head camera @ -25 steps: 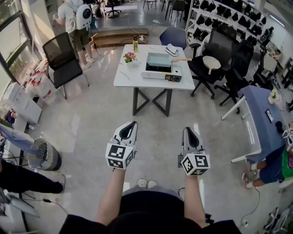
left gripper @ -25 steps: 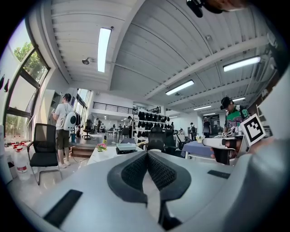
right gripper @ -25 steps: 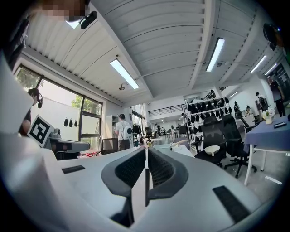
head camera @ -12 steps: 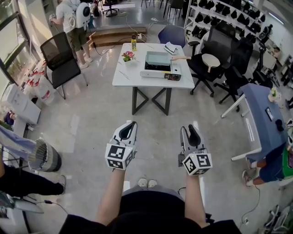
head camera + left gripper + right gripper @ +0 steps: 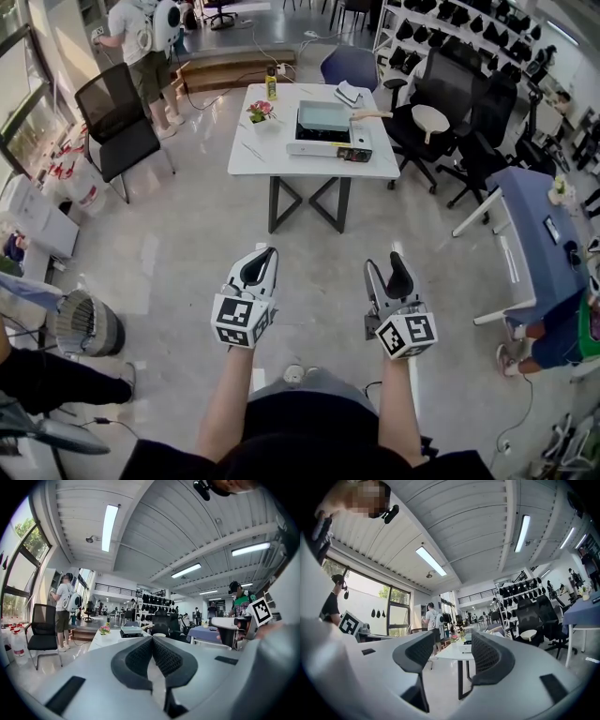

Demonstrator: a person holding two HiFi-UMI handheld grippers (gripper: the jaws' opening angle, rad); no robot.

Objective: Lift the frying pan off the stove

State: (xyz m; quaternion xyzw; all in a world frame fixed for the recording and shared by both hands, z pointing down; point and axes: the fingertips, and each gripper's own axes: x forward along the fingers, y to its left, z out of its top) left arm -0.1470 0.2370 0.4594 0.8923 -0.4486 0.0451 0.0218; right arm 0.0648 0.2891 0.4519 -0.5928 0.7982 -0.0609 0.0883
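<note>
Across the room a pale square frying pan (image 5: 324,117) with a wooden handle (image 5: 371,114) sits on a portable stove (image 5: 323,147) on a white table (image 5: 258,155). Both grippers hang over the floor, well short of the table. My left gripper (image 5: 269,253) is shut with its pads together and nothing in them. The jaws of my right gripper (image 5: 386,263) are opening, with nothing between them. The left gripper view shows the shut left gripper (image 5: 152,640) with the pan (image 5: 131,630) far behind it. In the right gripper view, the right gripper (image 5: 449,643) frames the distant table (image 5: 457,652).
A flower pot (image 5: 260,112) and a yellow bottle (image 5: 271,87) stand on the table. A black chair (image 5: 120,122) and a person with a backpack (image 5: 150,37) are at the left. Office chairs (image 5: 441,122) and a blue table (image 5: 534,244) stand at the right, a fan (image 5: 84,323) at the lower left.
My right gripper's jaws have gone from shut to spread apart. The left gripper stays shut. Both hands have shifted only a little.
</note>
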